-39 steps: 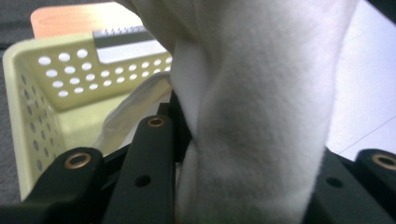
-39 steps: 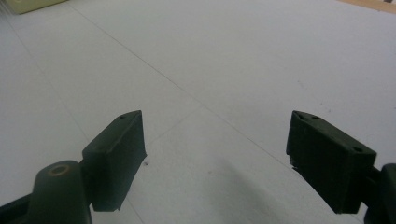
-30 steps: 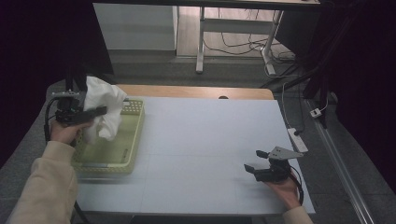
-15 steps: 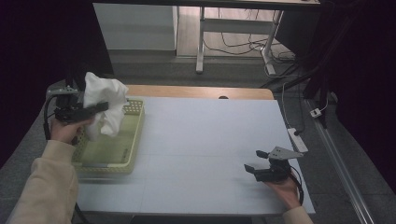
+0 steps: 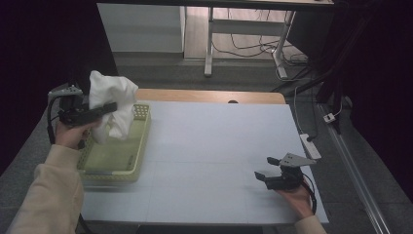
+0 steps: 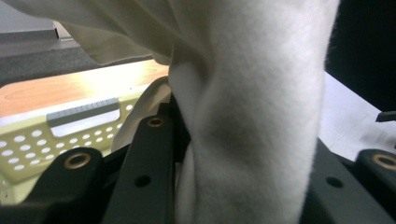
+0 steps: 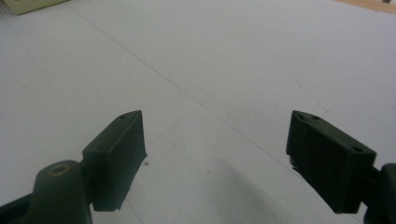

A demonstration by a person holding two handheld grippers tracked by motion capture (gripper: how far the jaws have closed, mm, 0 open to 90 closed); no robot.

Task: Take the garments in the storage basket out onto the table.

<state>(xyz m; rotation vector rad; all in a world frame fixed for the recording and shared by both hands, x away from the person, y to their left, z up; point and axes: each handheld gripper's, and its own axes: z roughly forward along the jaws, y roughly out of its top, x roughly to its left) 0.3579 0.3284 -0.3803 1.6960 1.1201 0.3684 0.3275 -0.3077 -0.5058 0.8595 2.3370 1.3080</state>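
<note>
Up at the far left, the left gripper [image 5: 111, 107] has its jaws clamped on a white cloth [image 5: 113, 102], holding it in the air over the far end of the yellow basket [image 5: 131, 161]. Loose folds dangle toward the basket. Near right, the right gripper [image 5: 265, 168] rests low on the table [image 5: 219, 136], jaws spread wide, nothing between them.

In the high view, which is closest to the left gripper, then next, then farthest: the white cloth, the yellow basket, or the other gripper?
1. White cloth: clamped in the left gripper's jaws, hanging over the table's left side.
2. Yellow basket: just below the cloth, at the left edge.
3. Right gripper: far across, near the front right corner, jaws apart.
</note>
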